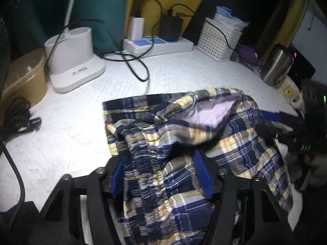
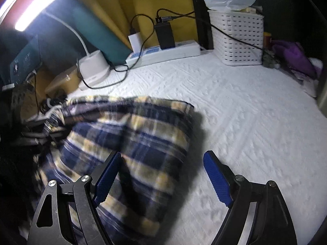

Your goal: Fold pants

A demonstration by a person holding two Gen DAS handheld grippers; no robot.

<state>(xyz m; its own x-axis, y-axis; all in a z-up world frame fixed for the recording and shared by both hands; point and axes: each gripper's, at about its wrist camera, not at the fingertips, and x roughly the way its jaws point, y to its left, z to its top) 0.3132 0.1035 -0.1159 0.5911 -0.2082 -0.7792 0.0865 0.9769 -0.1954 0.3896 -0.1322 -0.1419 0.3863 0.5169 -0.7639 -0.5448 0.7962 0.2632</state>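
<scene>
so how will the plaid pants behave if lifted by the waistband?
The plaid pants are likely floppy: the cloth already bunches and sags between the left hand-held gripper pads. Probably light, thin woven fabric. The gathered elastic waistband may stretch or slip, so expect the legs to drape and swing.
</scene>
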